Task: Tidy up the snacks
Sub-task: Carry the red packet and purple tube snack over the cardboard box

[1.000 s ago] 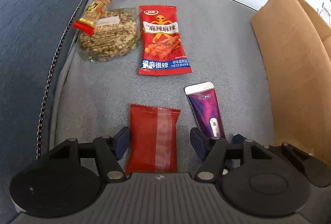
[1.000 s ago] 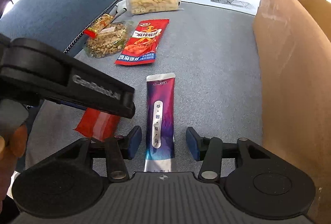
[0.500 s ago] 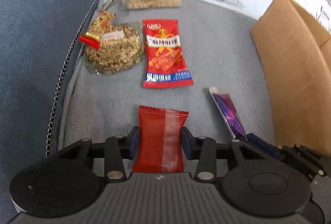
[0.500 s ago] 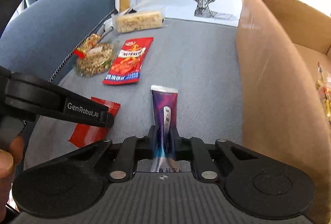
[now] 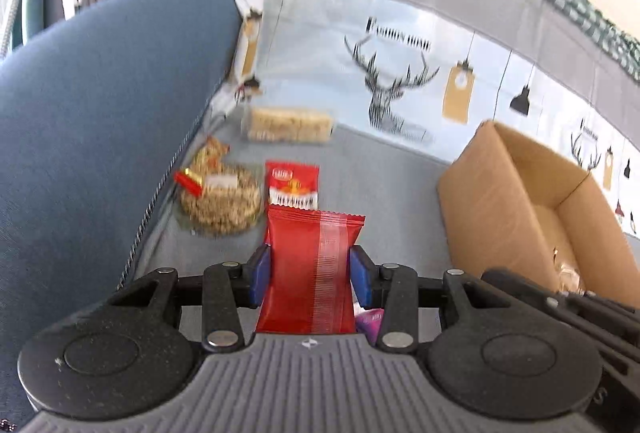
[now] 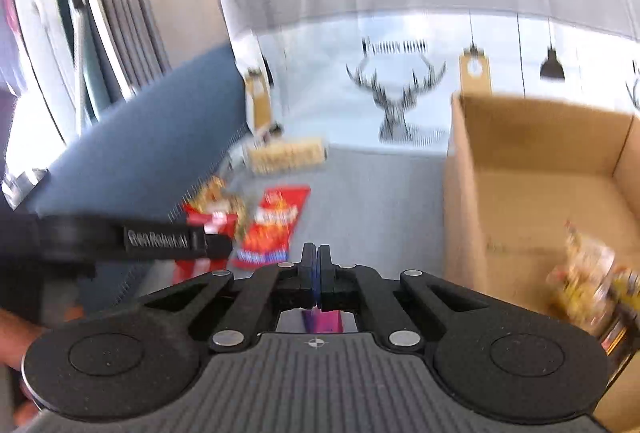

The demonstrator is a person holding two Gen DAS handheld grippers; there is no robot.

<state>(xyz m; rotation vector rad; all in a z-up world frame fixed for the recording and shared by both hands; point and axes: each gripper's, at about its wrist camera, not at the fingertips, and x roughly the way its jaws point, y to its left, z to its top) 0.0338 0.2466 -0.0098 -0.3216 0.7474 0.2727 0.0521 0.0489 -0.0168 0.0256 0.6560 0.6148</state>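
Carry step, both packets lifted off the grey sofa seat (image 5: 384,185) and on their way to the cardboard box (image 5: 516,201). Left hand-held gripper (image 5: 311,269) is clamped on the red snack packet (image 5: 312,265), blue pads pressing its two long edges, the packet standing up between them and clear of the cushion. Right hand-held gripper (image 6: 319,273) has just been closing and now reads fully pinched, jaws meeting on the thin purple sachet (image 6: 324,321) (only a sliver of it shows behind the jaws, so how deep the grip sits I cannot tell). Four snacks lie unpicked on the seat by the blue backrest: printed red packet (image 5: 292,185), round nut cake (image 5: 220,201), small gold-and-red sweet (image 5: 200,169), pale puffed bar (image 5: 288,125). Box stands open to the right, some packets already in its near corner. Next move, as I judge it: swing each hand over the box wall, high enough to clear the rim, then part the jaws above the box floor.
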